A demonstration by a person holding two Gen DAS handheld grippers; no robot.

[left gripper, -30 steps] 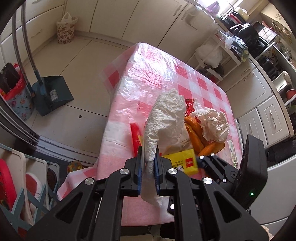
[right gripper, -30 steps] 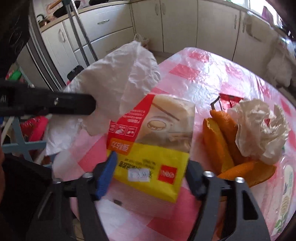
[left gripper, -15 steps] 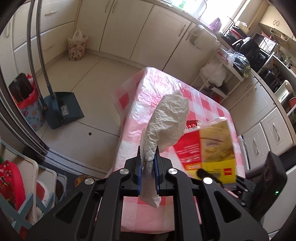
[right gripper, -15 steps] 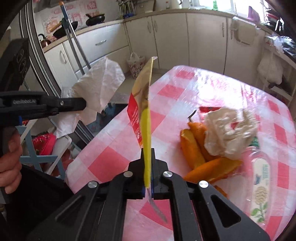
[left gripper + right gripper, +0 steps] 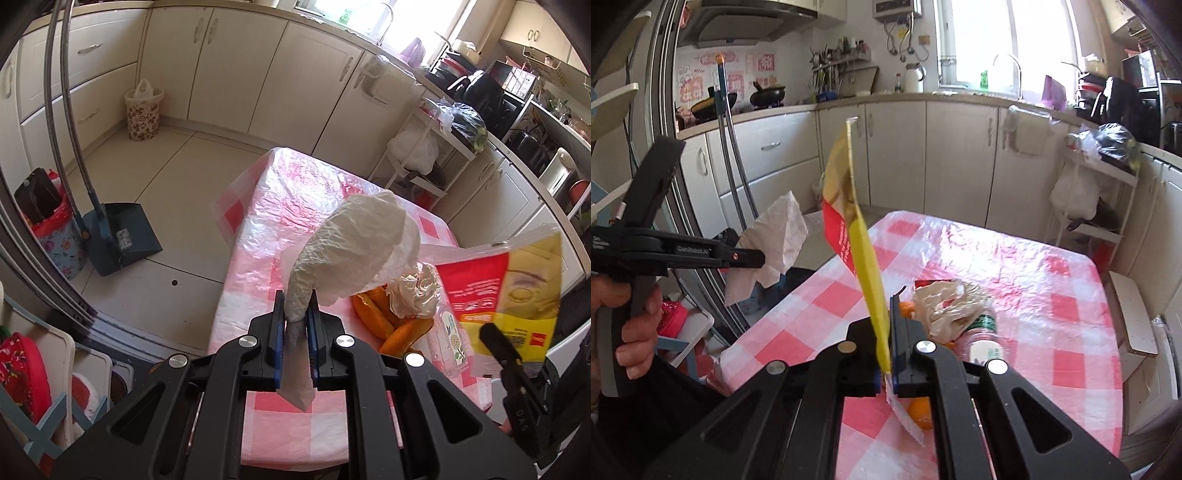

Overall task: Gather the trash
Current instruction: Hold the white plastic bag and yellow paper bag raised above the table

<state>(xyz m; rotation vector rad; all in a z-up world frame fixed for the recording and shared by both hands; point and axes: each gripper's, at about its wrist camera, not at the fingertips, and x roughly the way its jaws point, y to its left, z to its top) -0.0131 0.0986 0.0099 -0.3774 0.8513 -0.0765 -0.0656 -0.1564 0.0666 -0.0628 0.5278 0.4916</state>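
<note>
My left gripper (image 5: pixel 295 314) is shut on a crumpled white paper napkin (image 5: pixel 351 254), held up over the pink checked table (image 5: pixel 258 229). In the right wrist view that left gripper (image 5: pixel 753 258) juts in from the left with the napkin (image 5: pixel 775 240) hanging from it. My right gripper (image 5: pixel 884 354) is shut on a yellow and red snack wrapper (image 5: pixel 857 236), which stands edge-on above the table (image 5: pixel 1034 280). The wrapper (image 5: pixel 506 291) also shows at the right of the left wrist view. On the table lie orange peels (image 5: pixel 373 314), a crumpled tissue (image 5: pixel 413 295) and a wet-wipes pack (image 5: pixel 452 339).
A floral lined bin (image 5: pixel 144 114) stands by the cabinets across the floor. A blue dustpan (image 5: pixel 122 236) with long handles and a second floral bin (image 5: pixel 59 236) are at the left. A shelf rack with bags (image 5: pixel 436 147) stands beyond the table. A person's hand (image 5: pixel 635 325) holds the left gripper.
My right gripper has closed on the snack wrapper and lifted it off the table, now held upright. Both grippers have risen; the left one still holds the napkin.
</note>
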